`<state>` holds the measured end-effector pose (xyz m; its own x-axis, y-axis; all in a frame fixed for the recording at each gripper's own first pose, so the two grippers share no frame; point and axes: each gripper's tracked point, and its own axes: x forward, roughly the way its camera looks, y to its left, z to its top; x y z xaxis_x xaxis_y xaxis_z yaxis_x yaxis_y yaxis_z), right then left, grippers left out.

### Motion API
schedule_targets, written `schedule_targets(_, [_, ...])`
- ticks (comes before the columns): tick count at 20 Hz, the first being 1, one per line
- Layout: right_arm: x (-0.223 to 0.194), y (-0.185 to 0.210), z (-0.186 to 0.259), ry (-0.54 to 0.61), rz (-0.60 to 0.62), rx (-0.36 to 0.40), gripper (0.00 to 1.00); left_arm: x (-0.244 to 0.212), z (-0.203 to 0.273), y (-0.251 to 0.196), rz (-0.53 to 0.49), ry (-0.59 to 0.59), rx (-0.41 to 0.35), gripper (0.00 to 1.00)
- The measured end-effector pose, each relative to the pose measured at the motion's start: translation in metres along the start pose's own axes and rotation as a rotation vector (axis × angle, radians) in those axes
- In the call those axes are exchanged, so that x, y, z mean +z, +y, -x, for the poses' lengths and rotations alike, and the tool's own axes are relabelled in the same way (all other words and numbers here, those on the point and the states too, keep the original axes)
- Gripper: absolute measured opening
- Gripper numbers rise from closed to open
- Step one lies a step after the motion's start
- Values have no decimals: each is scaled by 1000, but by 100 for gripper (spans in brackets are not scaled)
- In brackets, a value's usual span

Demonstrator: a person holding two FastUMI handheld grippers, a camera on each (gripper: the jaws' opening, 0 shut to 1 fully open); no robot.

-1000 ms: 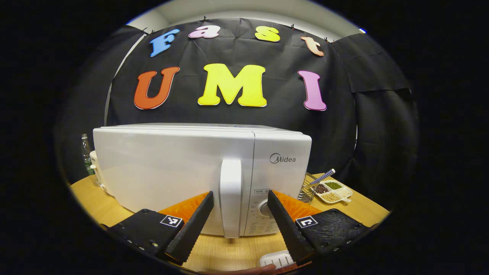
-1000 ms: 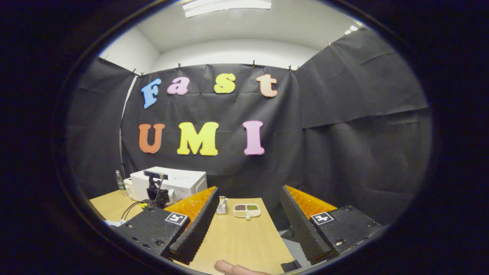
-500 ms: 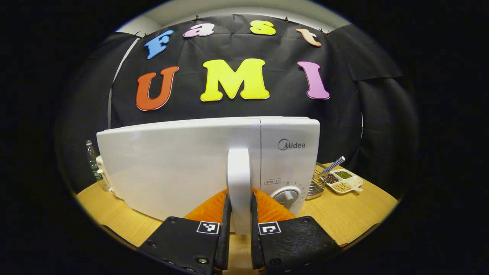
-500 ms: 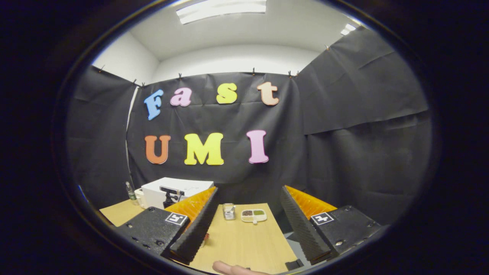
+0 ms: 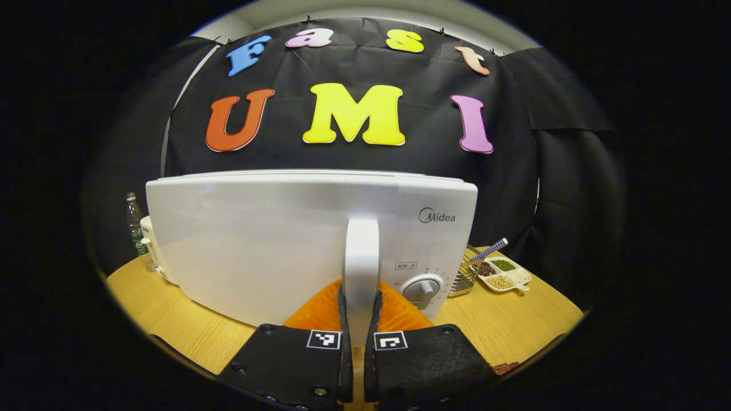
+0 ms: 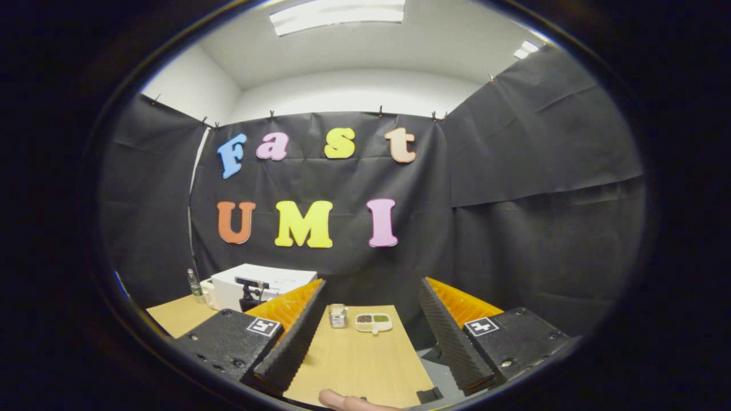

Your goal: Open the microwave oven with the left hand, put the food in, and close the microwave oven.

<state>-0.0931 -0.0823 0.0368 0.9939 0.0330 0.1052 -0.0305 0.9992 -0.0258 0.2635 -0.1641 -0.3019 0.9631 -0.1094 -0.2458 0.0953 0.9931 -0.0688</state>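
Black cloth is hanging behind a wooden bench [image 5: 514, 319], and on it we are seeing the white microwave oven [image 5: 257, 240] sitting toward the bench's back left part, its door looking flush with the body. In the left gripper view, our left tool [image 5: 358, 319] is clamping the door's upright white handle [image 5: 361, 268], a finger pressing on each side of its lower end. Beside the handle, the control dial [image 5: 420, 286] is facing us. Near the bench's right edge, a divided dish of beans [image 5: 502, 275] is lying next to a small wire basket [image 5: 464, 277]. A plastic bottle [image 5: 135, 231] is standing by the bench's left edge, behind the oven.

In the right gripper view, our right tool [image 6: 368, 331] is hovering wide apart over the bench [image 6: 360, 365], gripping nothing. A fingertip [image 6: 342, 401] is showing at the near edge. We are not making out the food itself.
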Motion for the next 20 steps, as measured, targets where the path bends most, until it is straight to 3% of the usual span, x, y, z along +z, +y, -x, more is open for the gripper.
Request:
schedule_targets(1, [-5, 0, 0, 8, -7, 1, 94, 0, 9, 1, -19, -16, -9, 7])
schedule_targets(2, [-11, 3, -1, 17, -16, 9, 100, 0, 16, 2, -27, -41, -21, 8])
schedule_targets(4, [-17, 8, -2, 38, -34, 21, 94, -3, 32, 5, -17, -46, -47, 7])
schedule_targets(5, [-17, 10, -2, 44, -37, 22, 100, -7, 40, 7, -16, -32, -61, 7])
schedule_targets(10, [-9, 23, 6, 28, -29, 28, 100, -13, 79, 20, -21, -27, -98, 7])
schedule_targets(11, [-9, 25, 8, 28, -26, 30, 94, -15, 88, 25, -18, -21, -109, 10])
schedule_targets(12, [-9, 28, 10, 25, -24, 33, 94, -17, 97, 30, -15, -21, -122, 10])
schedule_targets(13, [-8, 30, 11, 24, -23, 35, 100, -19, 107, 35, -12, -19, -133, 10])
schedule_targets(14, [-10, 32, 11, 25, -21, 38, 94, -20, 117, 40, -11, -23, -143, 10])
schedule_targets(17, [-16, 43, 10, 42, -32, 63, 94, -26, 148, 61, -24, -19, -166, 11])
schedule_targets(20, [-25, 57, 8, 65, -38, 99, 100, -35, 179, 100, -1, 1, -146, 24])
